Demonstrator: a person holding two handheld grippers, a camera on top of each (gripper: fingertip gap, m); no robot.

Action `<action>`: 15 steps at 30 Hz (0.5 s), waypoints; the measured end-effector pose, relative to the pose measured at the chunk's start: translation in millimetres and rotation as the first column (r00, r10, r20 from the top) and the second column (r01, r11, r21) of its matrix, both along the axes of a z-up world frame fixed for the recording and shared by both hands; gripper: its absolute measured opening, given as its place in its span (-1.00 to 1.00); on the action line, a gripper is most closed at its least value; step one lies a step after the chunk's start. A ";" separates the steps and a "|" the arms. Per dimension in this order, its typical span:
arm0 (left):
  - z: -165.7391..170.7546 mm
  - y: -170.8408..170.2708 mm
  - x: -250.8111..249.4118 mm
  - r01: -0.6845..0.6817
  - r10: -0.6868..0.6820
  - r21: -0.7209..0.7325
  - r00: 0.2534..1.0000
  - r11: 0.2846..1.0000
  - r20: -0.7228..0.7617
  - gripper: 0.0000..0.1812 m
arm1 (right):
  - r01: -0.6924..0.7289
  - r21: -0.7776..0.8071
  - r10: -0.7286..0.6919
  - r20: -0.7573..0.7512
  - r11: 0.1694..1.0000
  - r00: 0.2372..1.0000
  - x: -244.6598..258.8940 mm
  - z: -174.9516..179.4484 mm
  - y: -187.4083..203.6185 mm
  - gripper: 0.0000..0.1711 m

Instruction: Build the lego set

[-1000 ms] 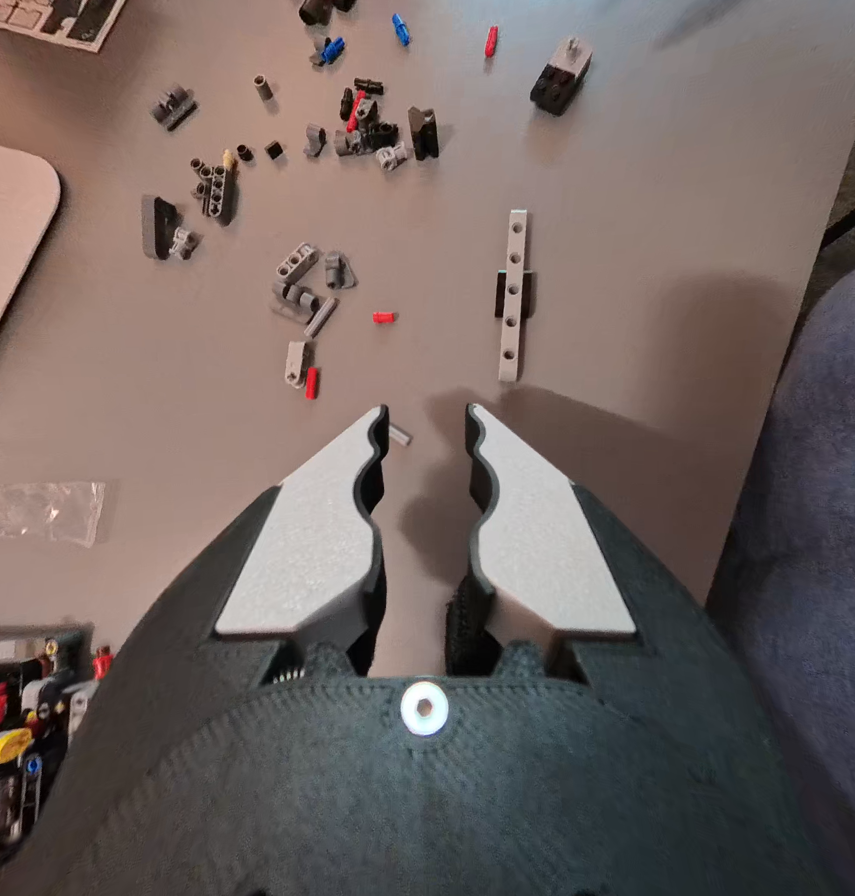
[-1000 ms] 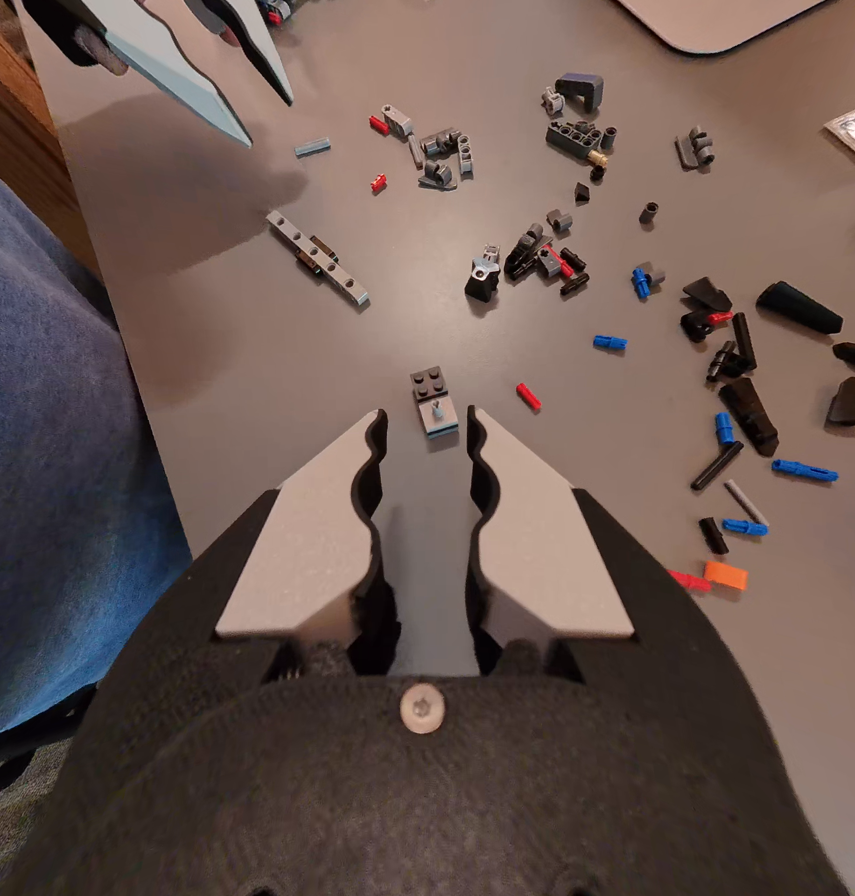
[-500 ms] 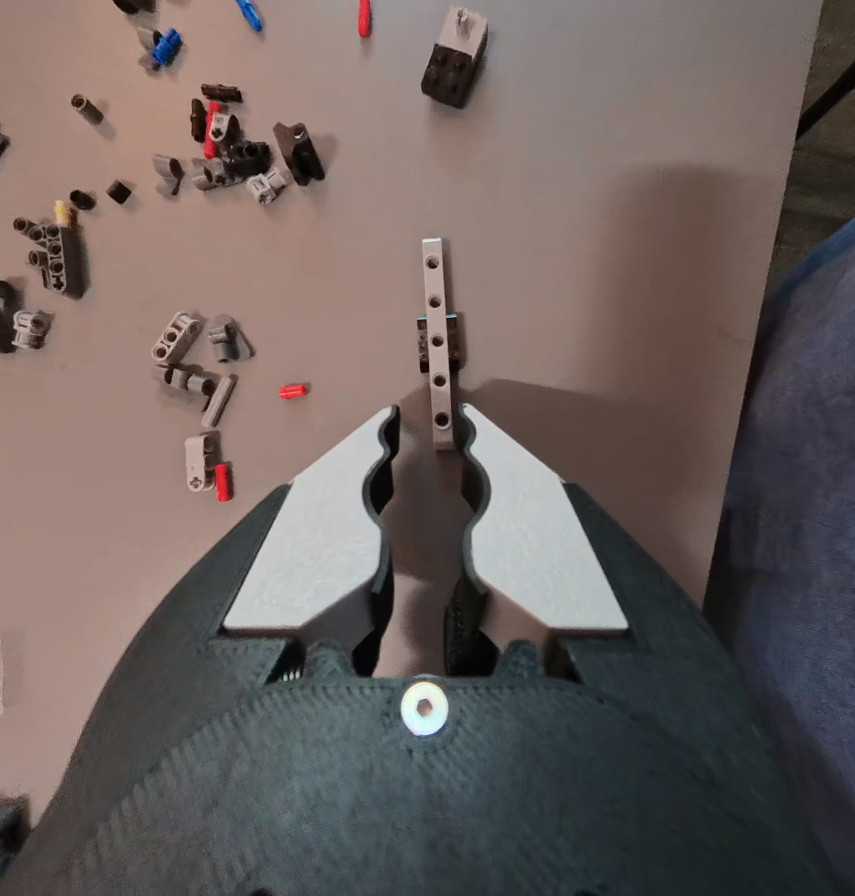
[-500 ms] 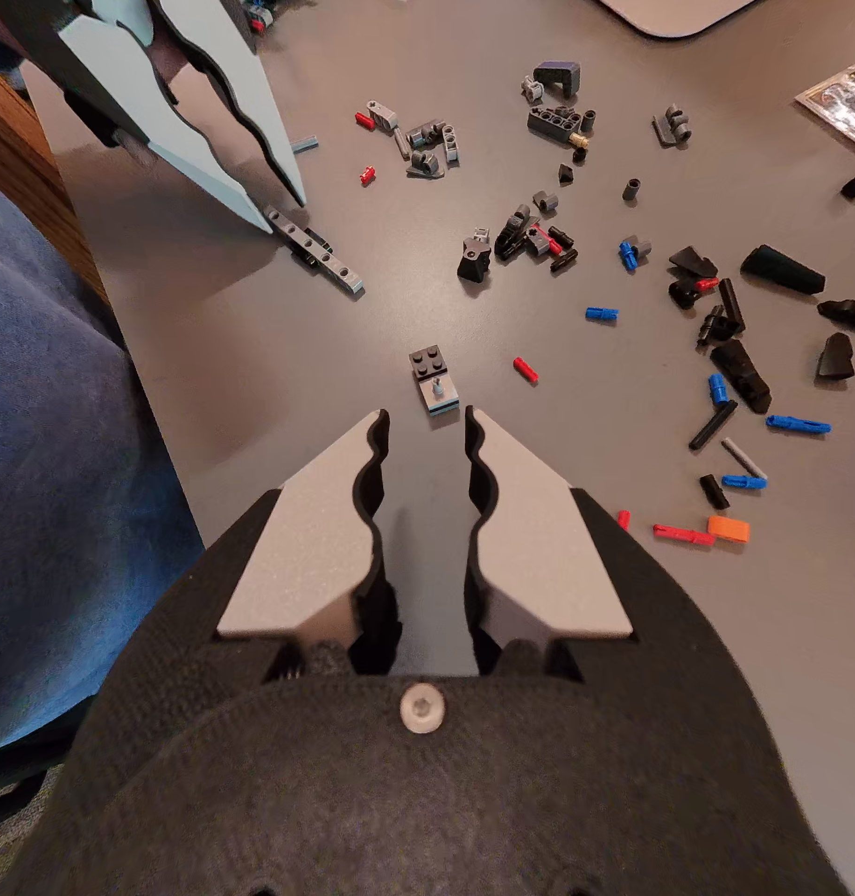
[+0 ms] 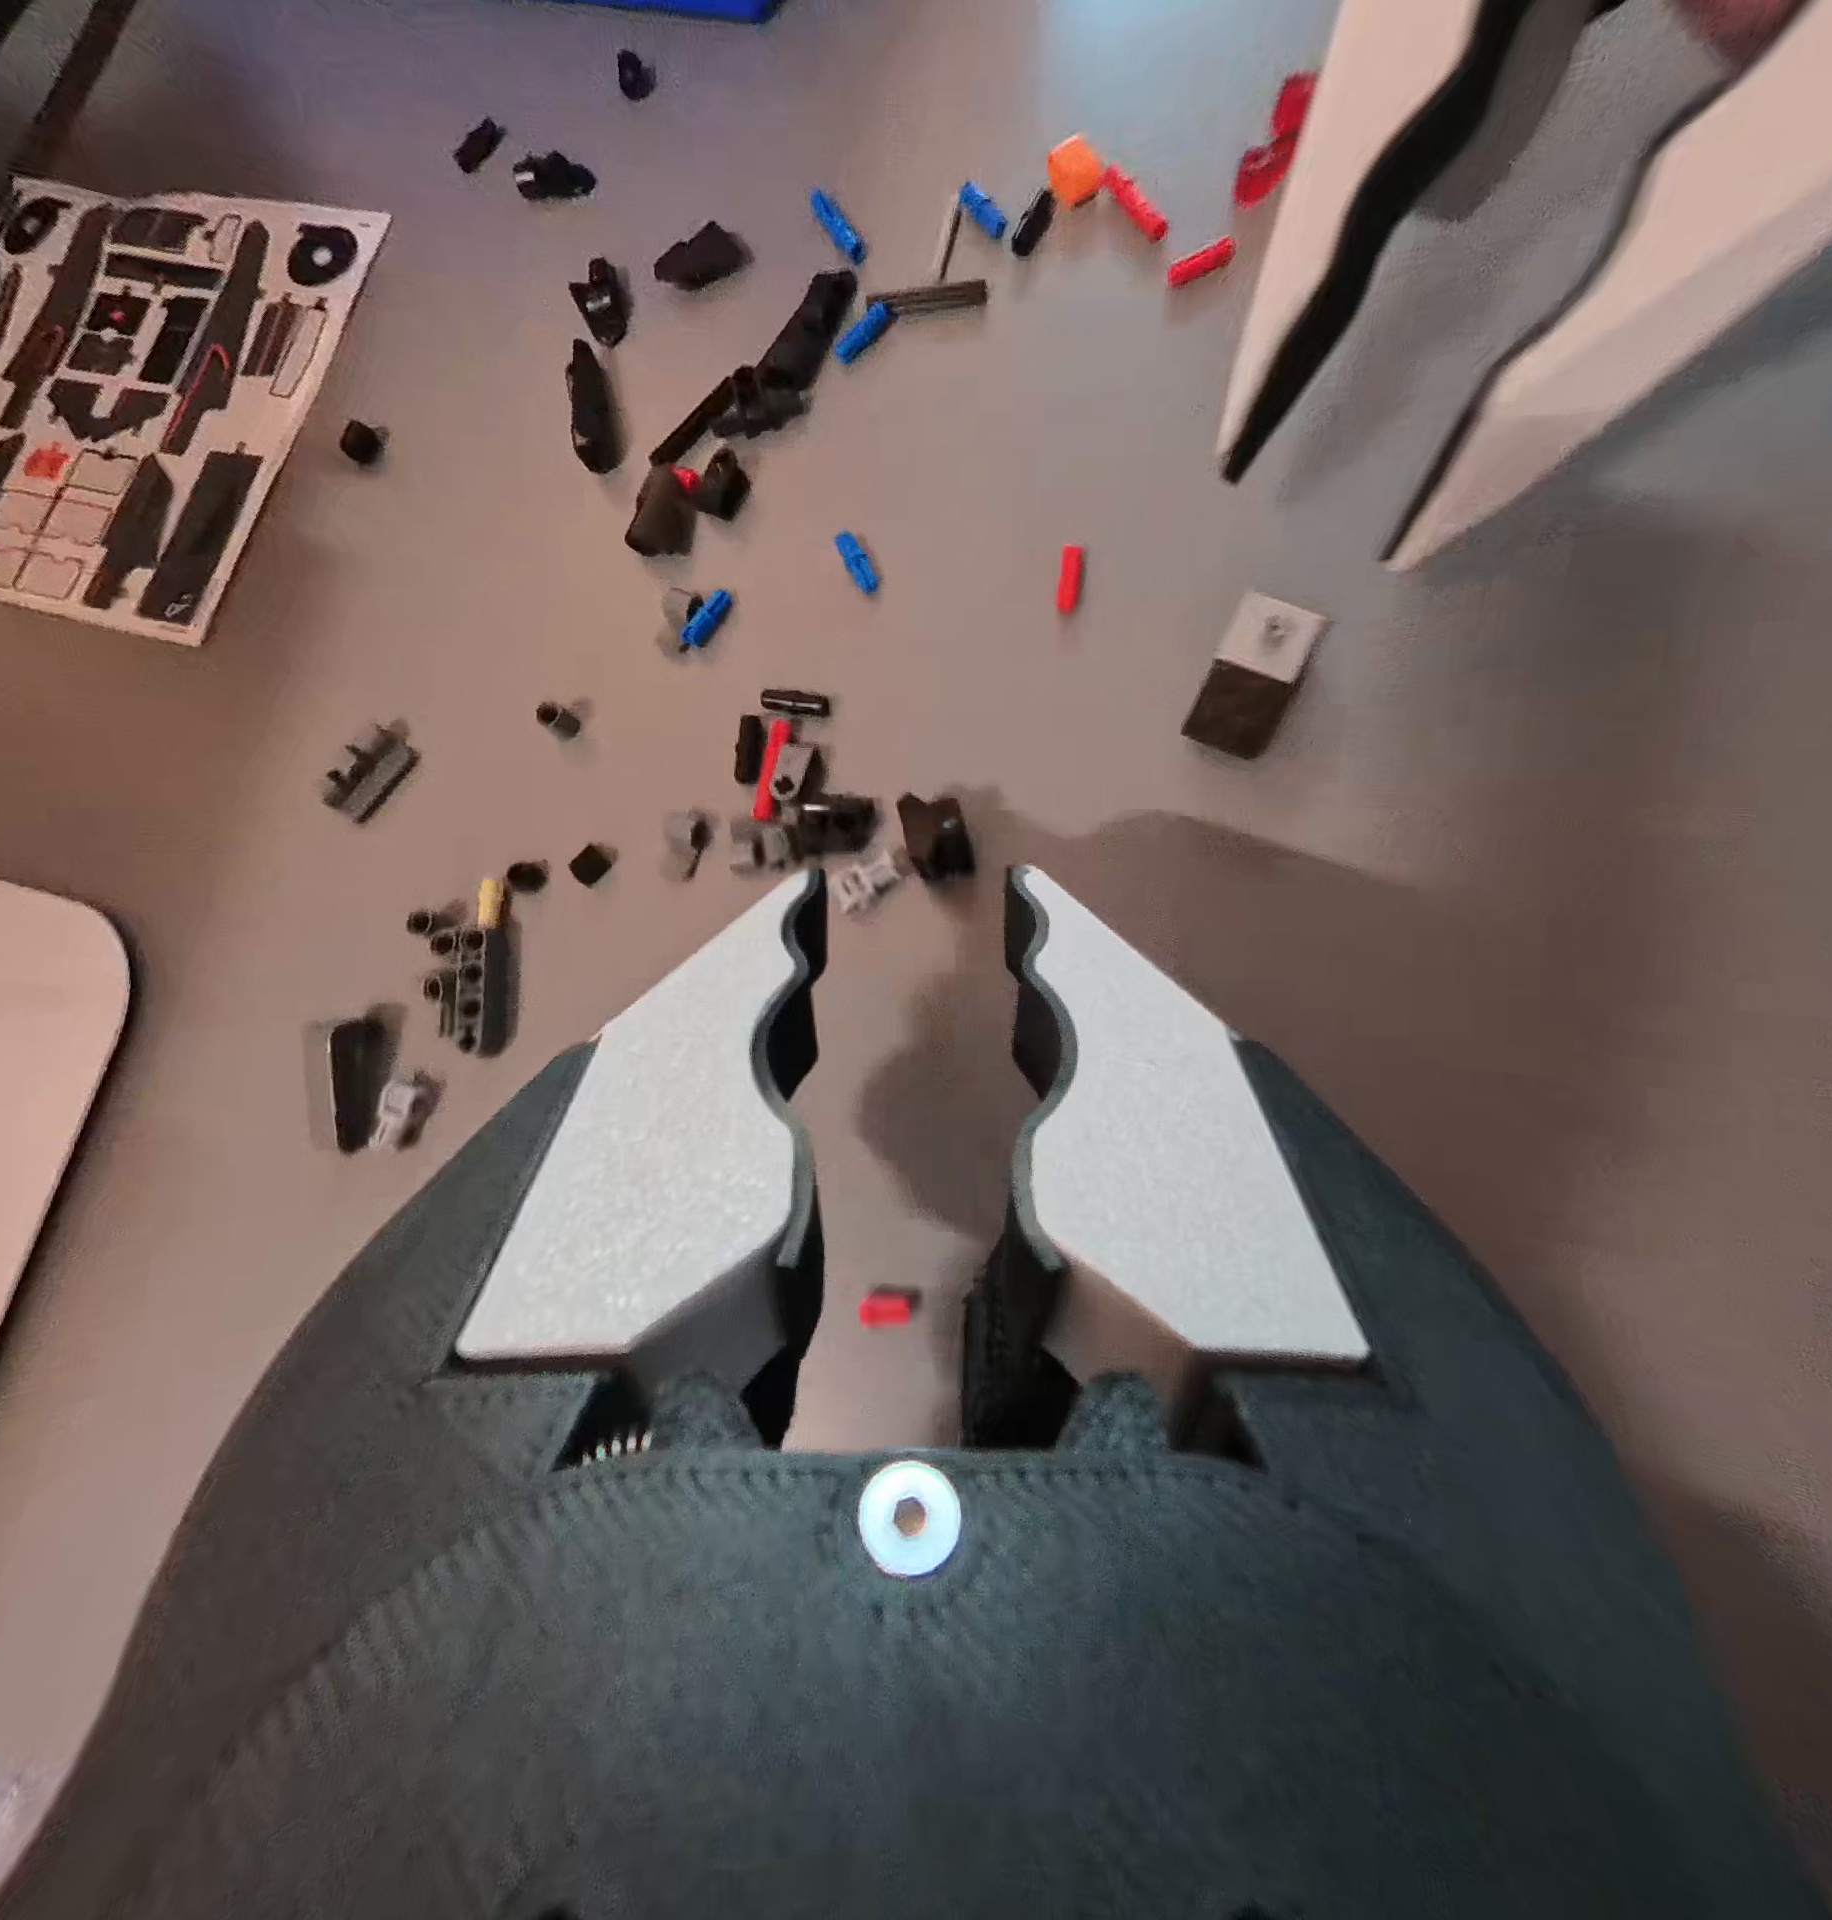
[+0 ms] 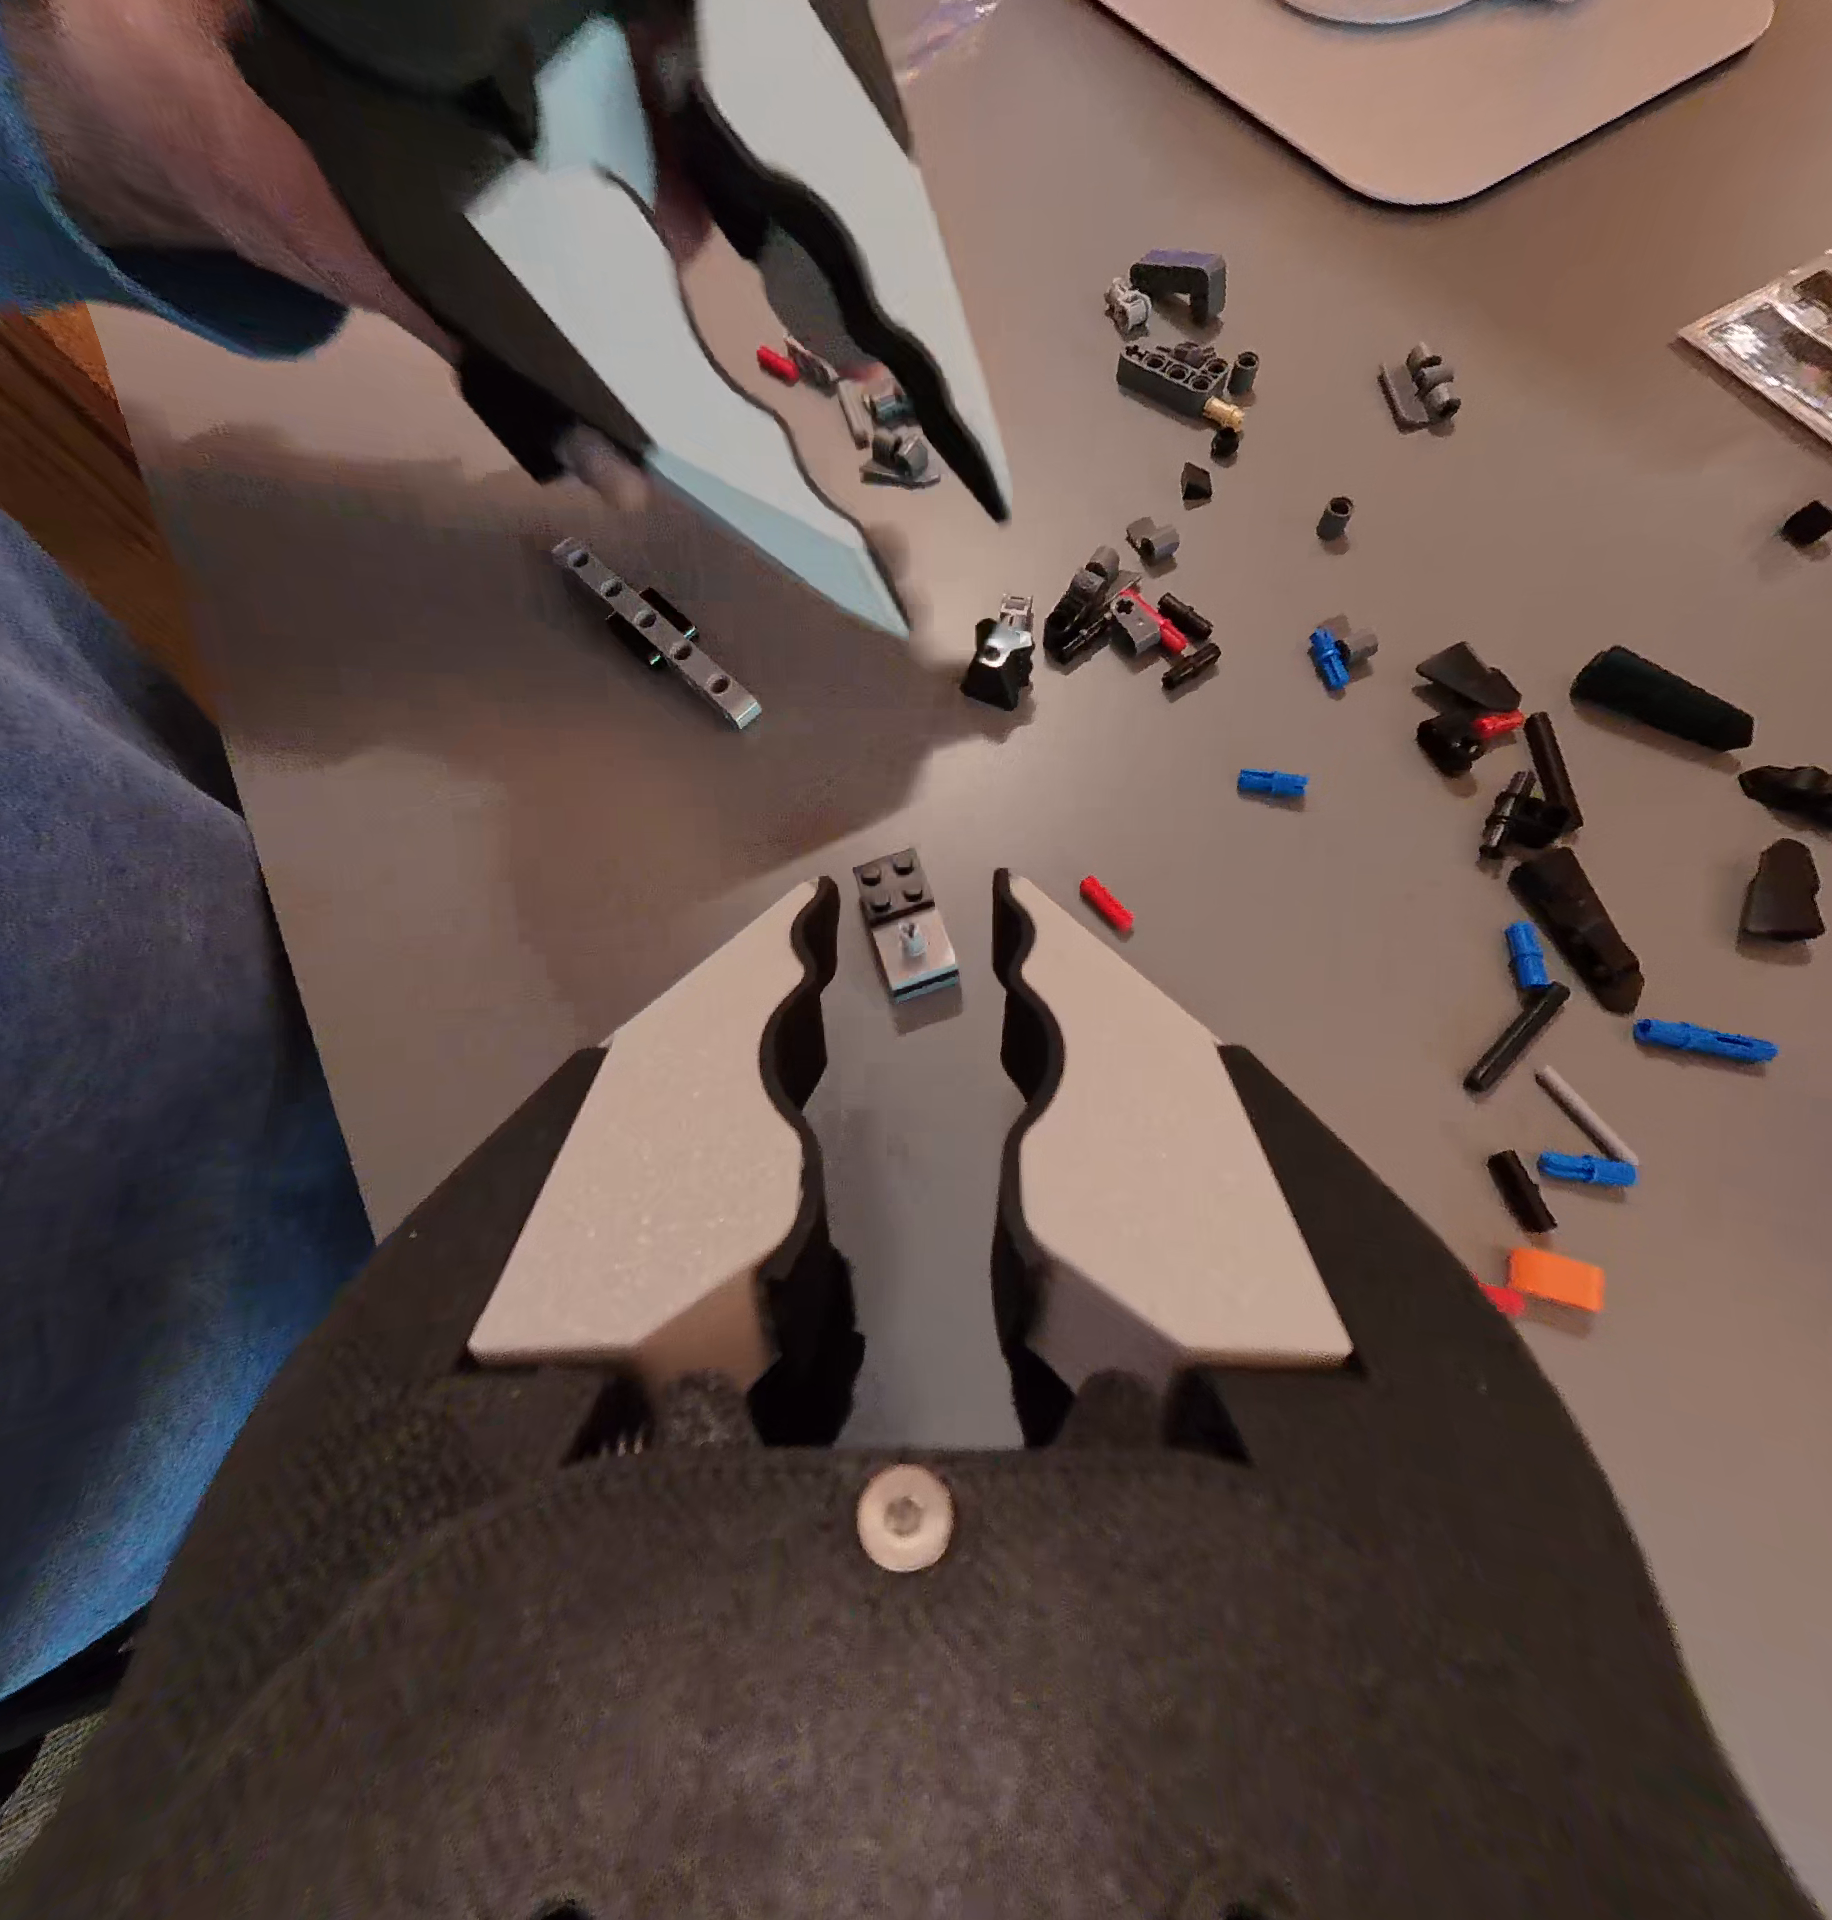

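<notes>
On the table (image 6: 1255, 1558) most pieces lay loose; only two small subassemblies were seen: plate stack (image 6: 907, 925) at 12 o'clock between the right gripper (image 6: 907, 883) jaws, holed beam (image 6: 654, 632) at 10. Both grippers' jaws, the left gripper (image 5: 912, 883) included, were parted, empty. Build judged early.

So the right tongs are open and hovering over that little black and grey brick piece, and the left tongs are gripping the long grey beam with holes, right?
Not quite. The long grey beam lies free on the table, as the right wrist view shows; the left tongs are open and hold nothing. The right tongs are indeed open over the black and grey brick piece.
</notes>
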State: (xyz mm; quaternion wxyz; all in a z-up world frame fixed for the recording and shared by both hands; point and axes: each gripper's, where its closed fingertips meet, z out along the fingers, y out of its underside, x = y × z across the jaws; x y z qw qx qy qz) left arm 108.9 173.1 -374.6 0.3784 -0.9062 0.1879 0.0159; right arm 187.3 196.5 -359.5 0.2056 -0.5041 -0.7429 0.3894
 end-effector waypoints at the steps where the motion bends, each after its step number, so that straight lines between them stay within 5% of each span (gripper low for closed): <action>1: -6.5 6.9 0.4 0.004 -0.004 -0.011 1.000 1.000 -0.012 -0.64 | 0.002 0.001 -0.002 -0.005 1.000 1.000 -0.6 1.1 0.8 -0.68; 7: -19.0 22.3 5.2 -0.008 0.008 -0.011 1.000 1.000 -0.022 -0.85 | 0.033 -0.006 -0.033 -0.032 0.999 0.999 -0.4 5.8 9.8 -0.69; 15: -6.8 27.1 0.3 -0.058 0.056 0.030 0.995 0.998 0.078 -0.87 | 0.030 0.015 -0.029 -0.078 0.999 0.997 -14.3 19.8 14.8 -0.68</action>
